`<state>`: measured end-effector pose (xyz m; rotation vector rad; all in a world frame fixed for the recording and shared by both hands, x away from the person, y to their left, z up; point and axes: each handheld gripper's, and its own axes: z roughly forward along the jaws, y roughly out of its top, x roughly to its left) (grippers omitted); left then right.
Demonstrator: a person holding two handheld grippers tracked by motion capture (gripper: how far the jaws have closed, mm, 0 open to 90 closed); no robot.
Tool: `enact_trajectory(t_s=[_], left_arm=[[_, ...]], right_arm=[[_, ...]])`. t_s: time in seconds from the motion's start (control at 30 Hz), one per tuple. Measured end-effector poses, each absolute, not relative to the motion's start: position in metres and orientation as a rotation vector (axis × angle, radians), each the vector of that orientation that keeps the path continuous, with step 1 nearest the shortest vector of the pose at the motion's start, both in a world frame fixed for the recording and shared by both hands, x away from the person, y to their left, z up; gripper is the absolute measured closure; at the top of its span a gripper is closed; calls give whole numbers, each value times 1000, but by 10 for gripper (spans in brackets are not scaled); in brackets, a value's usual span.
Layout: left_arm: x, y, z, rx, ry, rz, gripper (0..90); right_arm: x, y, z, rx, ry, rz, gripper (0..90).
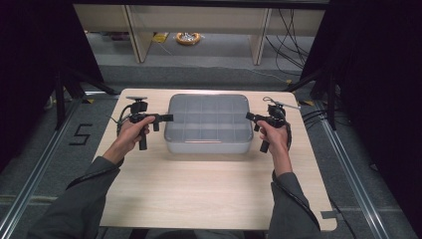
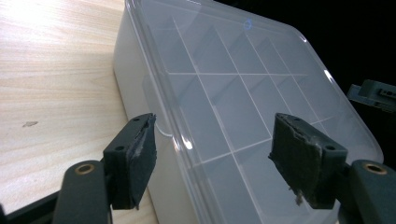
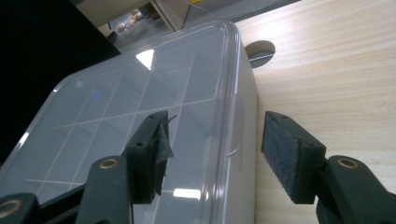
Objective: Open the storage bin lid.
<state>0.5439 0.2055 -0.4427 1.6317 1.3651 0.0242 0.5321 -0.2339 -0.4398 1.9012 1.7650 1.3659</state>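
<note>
A translucent grey compartment box [image 1: 208, 123] with a clear lid lies in the middle of the wooden table [image 1: 209, 189]. Through the lid I see its dividers [image 2: 219, 88]. My left gripper [image 1: 166, 118] is at the box's left edge, open, its jaws straddling the lid's rim [image 2: 161, 126]. My right gripper [image 1: 249, 116] is at the box's right edge, open as well, with the box's rim [image 3: 229, 140] between its jaws. Neither pair of pads [image 3: 285, 154] is pressed on the box. The compartments look empty.
A round hole [image 3: 259, 48] is cut in the tabletop beyond the box's right side. Black curtains stand at both sides. Wooden furniture legs [image 1: 137, 35] and cables [image 1: 288, 30] lie on the floor behind the table.
</note>
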Motion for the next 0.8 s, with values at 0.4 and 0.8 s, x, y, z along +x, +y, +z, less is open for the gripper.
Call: enact_trajectory(t_s=[0.4, 0.8], left_arm=[[564, 204, -455, 1631, 1435, 33, 375], [570, 199, -458, 1650, 1412, 14, 489]], right_arm=[[541, -227, -450, 1956, 1760, 1339, 430], [545, -221, -453, 1976, 1764, 1364, 457]])
